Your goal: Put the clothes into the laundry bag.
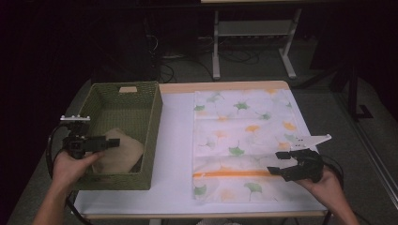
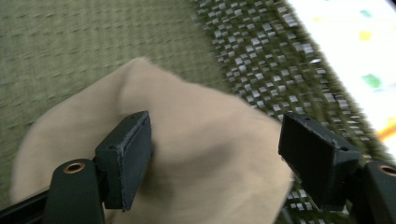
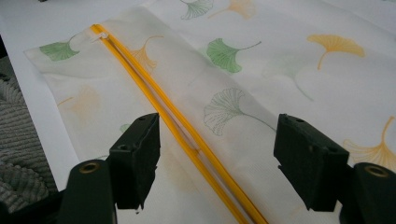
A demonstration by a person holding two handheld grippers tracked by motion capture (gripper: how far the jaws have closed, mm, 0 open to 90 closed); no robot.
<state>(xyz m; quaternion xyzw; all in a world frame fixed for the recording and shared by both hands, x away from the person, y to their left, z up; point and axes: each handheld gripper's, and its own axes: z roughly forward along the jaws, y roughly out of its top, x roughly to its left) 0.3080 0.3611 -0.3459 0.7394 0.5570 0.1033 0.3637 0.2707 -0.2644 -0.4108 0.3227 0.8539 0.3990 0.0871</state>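
Left claw gapes over soft beige cloth in the woven green basket; right claw gapes above the leaf-print bag's orange zipper.

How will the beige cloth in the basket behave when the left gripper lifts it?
The beige cloth lies crumpled in soft folds in the green basket, so it will probably hang limp. It looks thin, likely light. The left gripper, jaws open over it, may catch just one layer.
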